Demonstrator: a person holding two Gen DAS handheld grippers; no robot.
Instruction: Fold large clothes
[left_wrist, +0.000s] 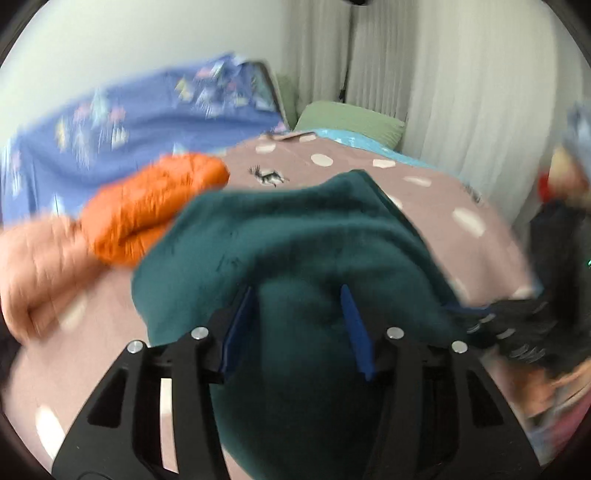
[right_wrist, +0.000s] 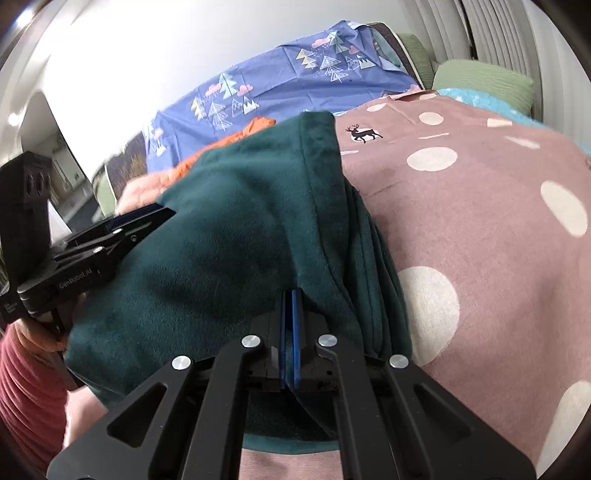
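Teal fleece garment (right_wrist: 229, 236) lies bunched on a bed, on a pink spotted cover (right_wrist: 480, 221) with a small deer print (right_wrist: 364, 133); its folded edge runs down the right side, layers stacked; right gripper (right_wrist: 290, 306) is at the near edge of the fleece, blue pads pressed together with a fold of the fabric pinched between them; left gripper (left_wrist: 299, 295) sits over the fleece in its own blurred view, jaws roughly half apart, fleece bulging up between the blue pads; whether the pads press on it I cannot tell; from the right wrist view the left gripper's tips reach the fleece's left edge, a hand under it with a red sleeve (right_wrist: 26, 398) below; orange garment (left_wrist: 147, 210) lies just beyond the fleece on the left, touching or overlapped by it, with a peach padded one (left_wrist: 40, 266) beside that; blue sheet (right_wrist: 258, 92) with tree and cloud print is draped up behind; green pillow (right_wrist: 484, 81) at the head of the bed, by white curtains (left_wrist: 461, 74); turquoise sheet (left_wrist: 369, 142) shows under the pink cover near the pillow.
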